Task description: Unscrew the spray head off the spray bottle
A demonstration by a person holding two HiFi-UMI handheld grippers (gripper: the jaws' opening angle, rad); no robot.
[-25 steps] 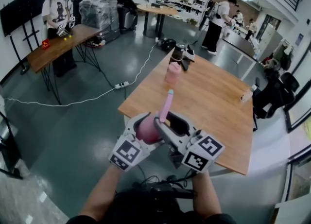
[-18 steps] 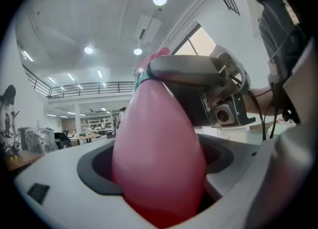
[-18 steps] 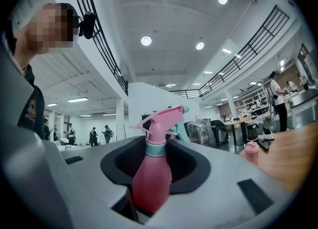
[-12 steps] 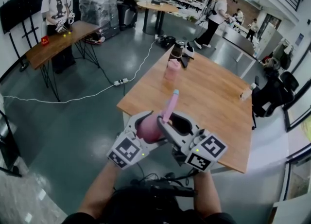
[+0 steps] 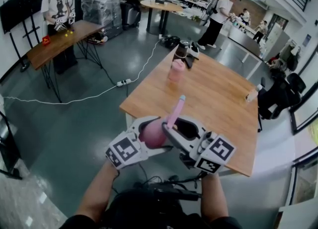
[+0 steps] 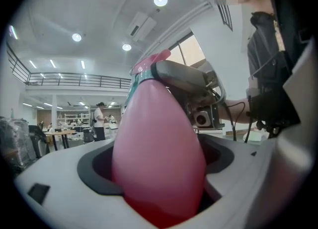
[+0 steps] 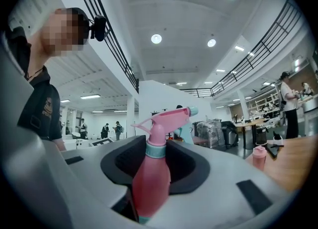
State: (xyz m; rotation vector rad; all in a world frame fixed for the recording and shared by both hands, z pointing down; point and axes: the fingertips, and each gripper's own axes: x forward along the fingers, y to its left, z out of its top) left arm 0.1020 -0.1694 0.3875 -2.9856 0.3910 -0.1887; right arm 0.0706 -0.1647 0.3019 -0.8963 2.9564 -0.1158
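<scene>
Right gripper (image 5: 172,128) closed on one spray bottle (image 7: 151,178) — left gripper (image 6: 159,183) too.

Both jaw gaps are full: spray bottle (image 5: 154,133) body fills the left gripper (image 6: 159,163), and the right gripper (image 7: 149,171) jaws have just been closing on it. Spray head (image 5: 175,110) juts far, over the counter's (image 5: 213,116) near-left corner. Counter middle is bare, free to pass. Obstacles at its far-left end: pink cup (image 5: 176,70), dark jug (image 5: 182,50). Small bottle (image 5: 253,95) at the right edge, chair (image 5: 278,99) just beyond. Floor on the left is open, bar a white cable (image 5: 69,105) and power strip (image 5: 124,85).
</scene>
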